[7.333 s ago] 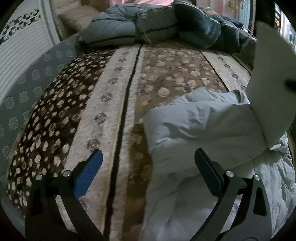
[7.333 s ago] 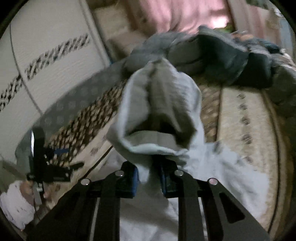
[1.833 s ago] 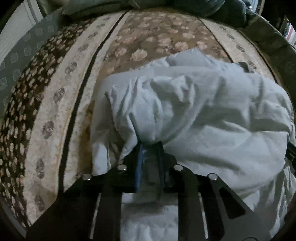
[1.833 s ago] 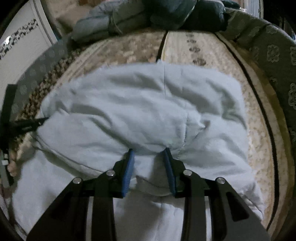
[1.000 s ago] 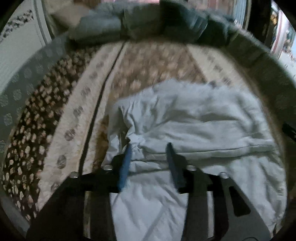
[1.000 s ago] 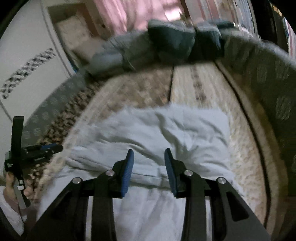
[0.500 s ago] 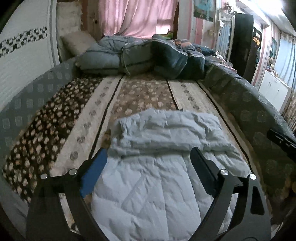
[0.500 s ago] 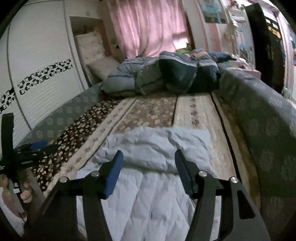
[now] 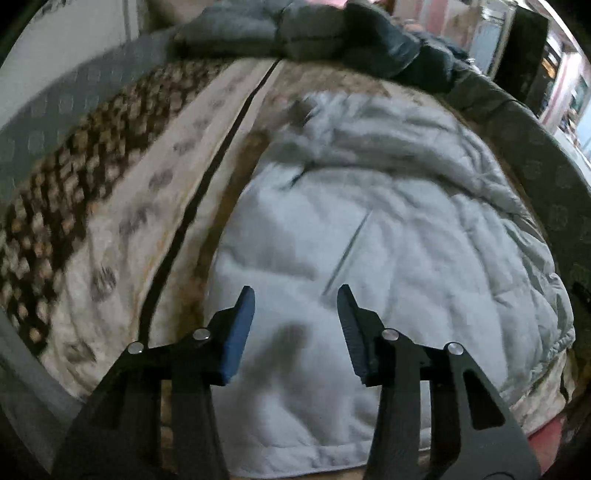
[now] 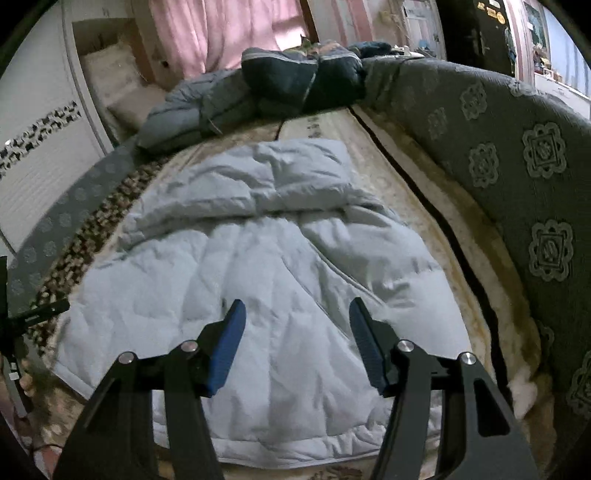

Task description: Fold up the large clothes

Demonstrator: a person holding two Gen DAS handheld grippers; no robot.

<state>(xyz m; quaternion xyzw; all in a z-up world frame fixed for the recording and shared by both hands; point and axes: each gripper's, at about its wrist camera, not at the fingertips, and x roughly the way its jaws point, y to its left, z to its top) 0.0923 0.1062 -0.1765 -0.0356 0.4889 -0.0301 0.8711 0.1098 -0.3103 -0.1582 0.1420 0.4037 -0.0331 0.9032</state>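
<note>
Pale-blue quilted fabric, a padded coat (image 10: 258, 258), lies flat along the middle of the bed (image 10: 436, 206), its hem running along the bed's near edge and its far part doubled back on itself as a thick band toward the heap of dark bedding (image 10: 295, 85) at the head. It sits square to the near edge, probably so that the hem can be taken at two points and carried over in one even fold. The left gripper (image 9: 295, 314) hangs over the coat's near left part, close to where the cloth meets the patterned cover; its jaws are closing, yet nothing is between the pads and they press on no cloth. The right gripper (image 10: 295, 325) hangs over the near right part with its jaws apart and empty, the coat below them. Both point steeply down at the hem region, which suggests the next grasp is meant there. Half a second earlier both claws were higher and farther back, seeing the whole bed and the pink curtain (image 10: 236, 33); now they are lower and closer in, the left view blurred. Then the left jaws stood much wider, while the right jaws stood much as now. Further back each claw was pinching a bunch of the coat; that grip is gone.
</note>
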